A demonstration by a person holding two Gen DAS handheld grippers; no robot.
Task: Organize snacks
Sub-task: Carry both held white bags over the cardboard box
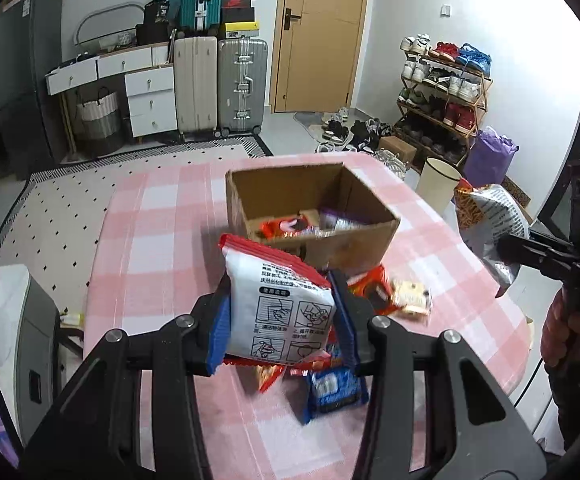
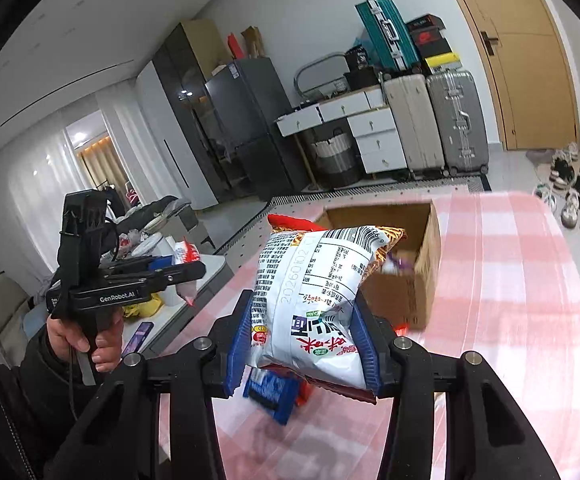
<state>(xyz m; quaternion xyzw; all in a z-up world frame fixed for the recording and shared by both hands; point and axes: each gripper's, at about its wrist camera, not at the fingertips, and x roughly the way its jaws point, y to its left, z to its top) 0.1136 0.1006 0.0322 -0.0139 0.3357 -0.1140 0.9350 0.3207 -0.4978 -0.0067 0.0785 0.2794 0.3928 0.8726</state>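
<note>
Left gripper: blue-padded fingers are clamping a white, red-edged snack packet above the pink checked counter, just short of the open brown cardboard box. Right gripper: fingers are pinching a white and orange printed crisp bag in open air beside the box's near edge; loose packets are lying below.

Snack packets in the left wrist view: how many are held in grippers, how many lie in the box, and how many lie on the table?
Held in grippers: 2
In the cardboard box: at least 2
Loose on the table: about 4, partly hidden
Total: about 8
</note>
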